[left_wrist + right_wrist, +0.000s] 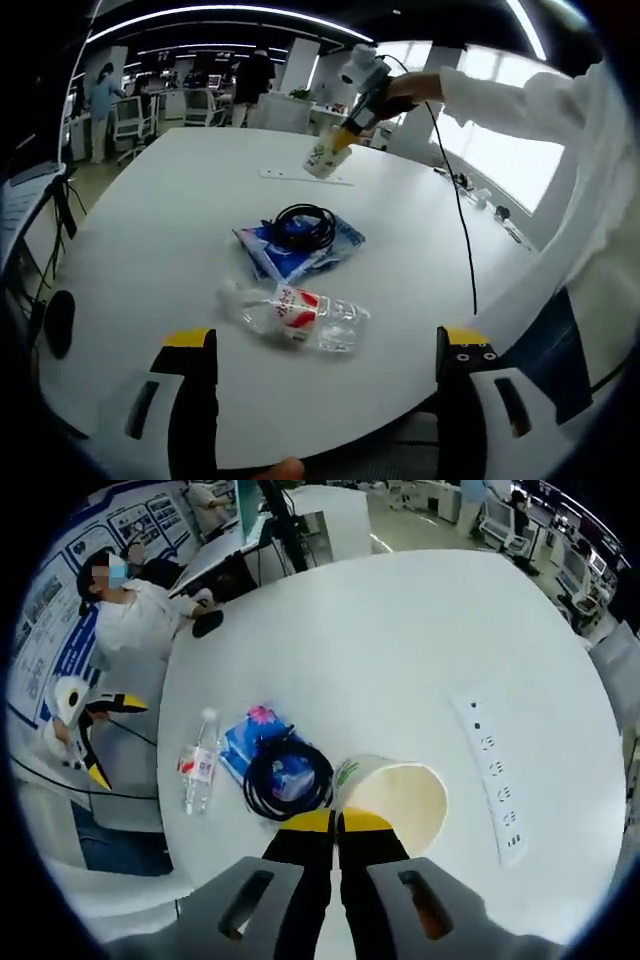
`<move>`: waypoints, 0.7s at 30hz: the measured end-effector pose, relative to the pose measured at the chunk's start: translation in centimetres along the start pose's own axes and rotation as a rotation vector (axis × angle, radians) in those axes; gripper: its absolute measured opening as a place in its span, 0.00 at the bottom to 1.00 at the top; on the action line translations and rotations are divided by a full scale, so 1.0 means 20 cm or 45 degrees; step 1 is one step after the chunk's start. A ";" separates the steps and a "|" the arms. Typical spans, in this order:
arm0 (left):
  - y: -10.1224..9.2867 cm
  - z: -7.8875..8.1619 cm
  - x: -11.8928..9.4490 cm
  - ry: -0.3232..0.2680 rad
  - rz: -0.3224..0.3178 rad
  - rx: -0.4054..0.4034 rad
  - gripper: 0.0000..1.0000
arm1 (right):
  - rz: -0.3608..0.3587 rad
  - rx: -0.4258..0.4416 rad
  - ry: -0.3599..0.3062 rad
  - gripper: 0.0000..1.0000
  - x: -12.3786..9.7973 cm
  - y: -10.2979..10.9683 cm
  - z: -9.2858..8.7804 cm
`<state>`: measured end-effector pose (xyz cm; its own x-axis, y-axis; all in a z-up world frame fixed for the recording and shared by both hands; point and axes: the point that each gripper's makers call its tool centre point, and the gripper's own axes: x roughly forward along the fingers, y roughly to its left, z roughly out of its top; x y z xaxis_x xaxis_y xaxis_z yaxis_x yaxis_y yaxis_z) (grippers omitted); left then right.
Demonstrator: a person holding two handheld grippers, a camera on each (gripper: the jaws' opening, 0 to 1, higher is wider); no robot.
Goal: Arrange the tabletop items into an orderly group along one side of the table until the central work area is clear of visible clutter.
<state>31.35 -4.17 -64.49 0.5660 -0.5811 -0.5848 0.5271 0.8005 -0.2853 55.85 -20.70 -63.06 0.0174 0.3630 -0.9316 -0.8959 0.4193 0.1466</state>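
A clear plastic bottle [295, 316] with a red and white label lies on its side on the white table [180, 200], just ahead of my left gripper [325, 350], whose jaws stand wide open. Behind it a black coiled cable [303, 226] rests on a blue packet [300, 250]. My right gripper [345, 135] is shut on the rim of a cream paper cup [322, 155], held above the far part of the table. In the right gripper view the cup [400, 795] sits at my right gripper [336, 822], with the cable [288, 775], packet [252, 735] and bottle [200, 762] below left.
A white power strip [495, 780] lies flat on the table, right of the cup; it appears as power strip [305, 178] under the cup. A black mouse [207, 624] sits near a seated person at the table's edge. Office chairs [130, 115] and desks stand beyond the table.
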 end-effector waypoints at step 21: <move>0.03 -0.03 0.02 0.014 -0.020 -0.036 0.93 | -0.138 -0.626 0.313 0.00 0.26 -0.10 -0.07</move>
<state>31.55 -3.94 -65.37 0.5506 -0.5918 -0.5887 0.5175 0.7954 -0.3156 57.11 -20.74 -68.61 0.0694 0.1100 -0.9915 -0.9973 -0.0151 -0.0715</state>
